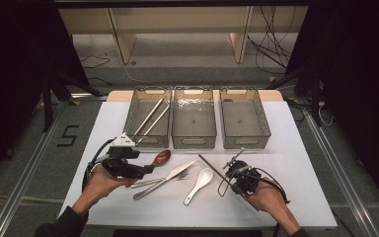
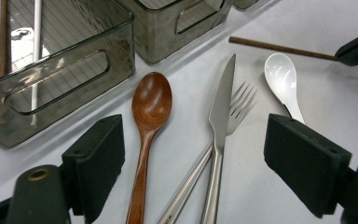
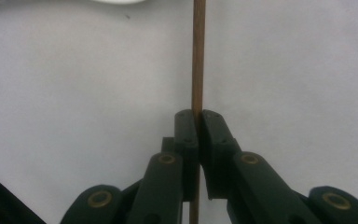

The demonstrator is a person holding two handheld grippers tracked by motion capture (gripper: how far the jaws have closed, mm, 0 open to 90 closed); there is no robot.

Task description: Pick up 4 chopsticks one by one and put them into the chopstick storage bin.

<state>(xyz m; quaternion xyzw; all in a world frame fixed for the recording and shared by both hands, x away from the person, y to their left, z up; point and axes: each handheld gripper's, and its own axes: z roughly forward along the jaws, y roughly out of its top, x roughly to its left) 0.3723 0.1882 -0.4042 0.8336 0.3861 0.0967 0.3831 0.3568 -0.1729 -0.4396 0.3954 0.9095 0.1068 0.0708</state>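
My right gripper point(image 3: 198, 114) is shut on a thin brown wooden chopstick point(image 3: 197, 56), pinched between both pads just above the white table. From above, that chopstick point(image 1: 212, 166) slants up-left from the right gripper point(image 1: 233, 170). My left gripper point(image 2: 193, 149) stands open over the handles of a brown wooden spoon point(image 2: 150, 109), a steel knife point(image 2: 220, 121) and a steel fork point(image 2: 238, 108). It touches none of them. A white ceramic spoon point(image 2: 282, 79) lies to their right. In the high view the left gripper point(image 1: 148, 169) sits at the wooden spoon point(image 1: 161, 158).
Three smoky clear bins stand in a row at the back: the left bin point(image 1: 133, 116) holds a few long sticks, the middle bin point(image 1: 193, 140) and right bin point(image 1: 244, 140) look bare. The white table point(image 1: 286, 163) ends close to both hands.
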